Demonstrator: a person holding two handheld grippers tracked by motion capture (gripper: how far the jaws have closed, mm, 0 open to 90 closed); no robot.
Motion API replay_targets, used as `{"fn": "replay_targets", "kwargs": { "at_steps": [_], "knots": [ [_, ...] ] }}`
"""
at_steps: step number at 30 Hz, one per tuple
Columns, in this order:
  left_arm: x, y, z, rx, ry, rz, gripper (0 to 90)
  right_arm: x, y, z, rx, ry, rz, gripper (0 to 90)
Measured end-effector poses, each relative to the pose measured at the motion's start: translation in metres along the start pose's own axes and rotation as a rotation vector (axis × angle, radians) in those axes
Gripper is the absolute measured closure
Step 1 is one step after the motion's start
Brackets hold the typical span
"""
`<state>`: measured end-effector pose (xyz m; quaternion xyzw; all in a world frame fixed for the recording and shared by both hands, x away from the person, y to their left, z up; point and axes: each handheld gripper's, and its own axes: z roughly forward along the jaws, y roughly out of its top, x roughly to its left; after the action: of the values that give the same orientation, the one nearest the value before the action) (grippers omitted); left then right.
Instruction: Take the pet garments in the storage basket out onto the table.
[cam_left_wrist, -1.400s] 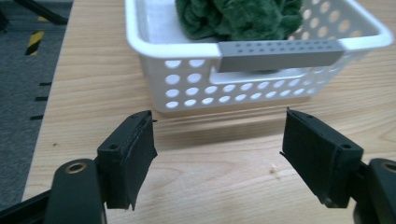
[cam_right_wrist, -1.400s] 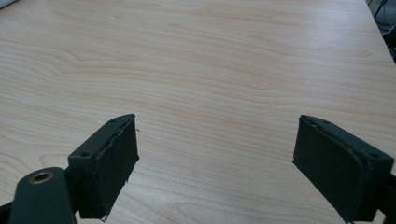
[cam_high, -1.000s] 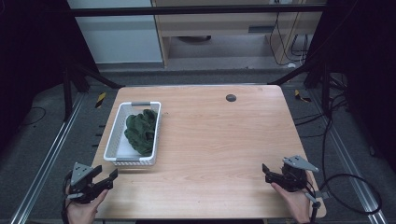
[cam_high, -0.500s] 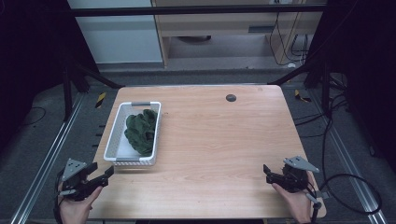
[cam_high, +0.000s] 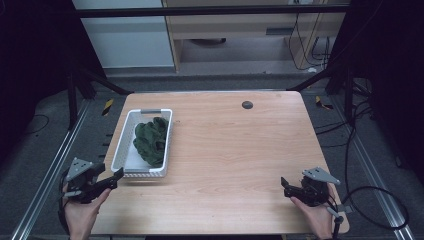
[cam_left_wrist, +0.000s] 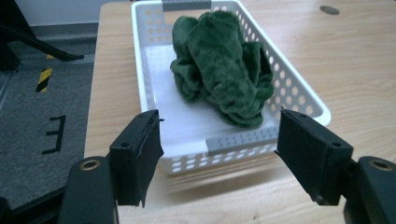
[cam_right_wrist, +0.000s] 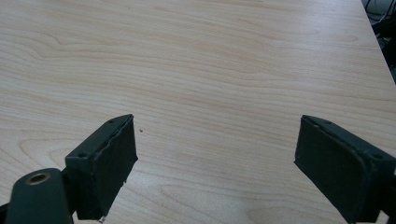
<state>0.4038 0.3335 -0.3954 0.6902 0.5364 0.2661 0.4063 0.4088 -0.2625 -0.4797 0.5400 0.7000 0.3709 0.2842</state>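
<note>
While I am lining the left tool (cam_left_wrist: 219, 154) up with the green cloth (cam_left_wrist: 222, 65) lying bunched in the white basket (cam_left_wrist: 299, 95) on the counter (cam_high: 240, 150) — its jaws have just been opening, nothing between them — I am judging the next move as a reach over the near rim, the right tool (cam_right_wrist: 215, 163) waiting spread.

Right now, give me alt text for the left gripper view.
A crumpled dark green cloth lies in a white perforated basket on a wooden table. The left tongs are open just before its near end, nothing between them.

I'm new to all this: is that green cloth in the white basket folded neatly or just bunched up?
Bunched up. The green cloth sits in a crumpled heap with loose folds inside the white basket, not flat or squared.
</note>
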Motion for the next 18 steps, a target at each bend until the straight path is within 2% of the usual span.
{"fn": "replay_targets", "kwargs": {
  "at_steps": [7, 18],
  "knots": [
    [-0.01, 0.023, 0.013, 0.003, -0.016, 0.015, 26.9, -0.001, 0.0, 0.0, -0.003, 0.004, -0.004, 12.3],
    [-0.015, 0.048, 0.031, -0.014, -0.035, 0.016, 25.8, 0.0, 0.001, 0.0, -0.006, 0.015, -0.005, 12.4]
  ]
}}
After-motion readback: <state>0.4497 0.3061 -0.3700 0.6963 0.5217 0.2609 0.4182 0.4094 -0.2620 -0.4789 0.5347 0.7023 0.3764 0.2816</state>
